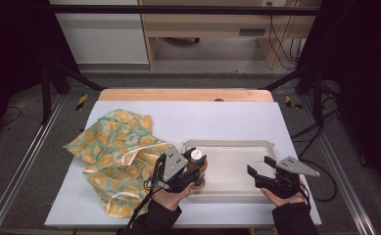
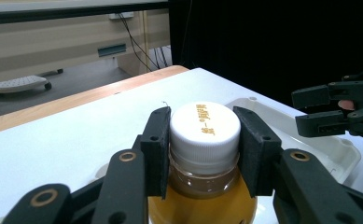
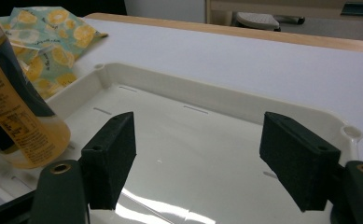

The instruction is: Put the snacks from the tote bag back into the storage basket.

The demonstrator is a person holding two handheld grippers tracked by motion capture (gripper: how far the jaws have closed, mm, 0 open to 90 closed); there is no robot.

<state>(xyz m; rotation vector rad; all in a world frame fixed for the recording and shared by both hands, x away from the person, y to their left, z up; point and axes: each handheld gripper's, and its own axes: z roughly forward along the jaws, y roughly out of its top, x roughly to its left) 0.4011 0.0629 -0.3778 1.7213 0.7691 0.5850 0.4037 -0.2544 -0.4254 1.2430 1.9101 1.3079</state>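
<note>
Left claw (image 2: 202,140) clamps bottle (image 2: 202,196) cap (image 2: 205,130); right claw (image 3: 198,163) gapes over tray (image 3: 216,105).

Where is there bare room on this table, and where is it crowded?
Free: the white table top beyond the tray, and the tray's middle between bottle and right hand-held gripper. Crowded: the left side under the lemon-print cloth.

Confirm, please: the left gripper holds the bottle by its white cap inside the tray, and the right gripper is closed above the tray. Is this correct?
Not quite. The right gripper is open, not closed: the right gripper view shows its jaws wide apart above the tray. The rest holds: the left gripper holds the bottle by its white cap inside the tray.
</note>
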